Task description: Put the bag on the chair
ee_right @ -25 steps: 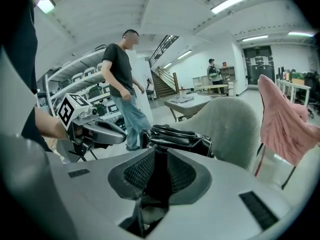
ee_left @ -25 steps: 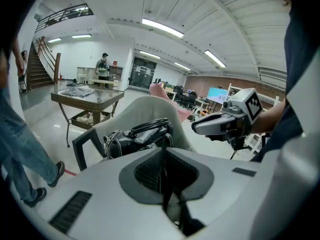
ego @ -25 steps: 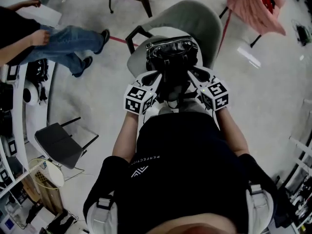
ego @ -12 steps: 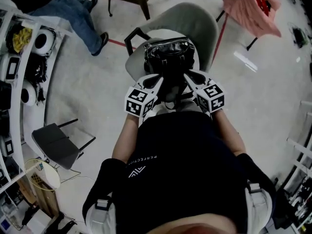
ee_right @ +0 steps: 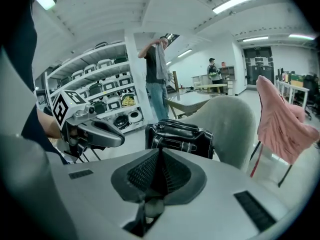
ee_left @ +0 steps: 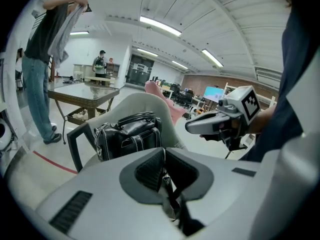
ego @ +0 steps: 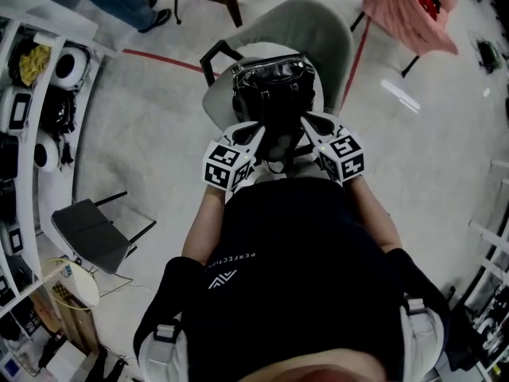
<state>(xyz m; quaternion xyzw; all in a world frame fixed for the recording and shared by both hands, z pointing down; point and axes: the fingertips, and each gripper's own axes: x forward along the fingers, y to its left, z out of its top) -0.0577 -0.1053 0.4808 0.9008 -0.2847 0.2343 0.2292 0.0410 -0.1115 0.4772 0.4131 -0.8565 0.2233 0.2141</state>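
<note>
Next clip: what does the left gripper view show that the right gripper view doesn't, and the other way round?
Only the left gripper view: the right claw, seen from the side, and a lit monitor far behind it. Only the right gripper view: the left claw and the storage shelves behind it. Both: the black bag sitting on the grey chair, and a person standing beyond it.

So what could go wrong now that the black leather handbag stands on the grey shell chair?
1. A thin dark strap runs out of the left gripper's shut jaws. If it belongs to the black leather handbag, pulling back could drag it off the grey shell chair.
2. The handbag stands upright, so a tug might tip it.
</note>
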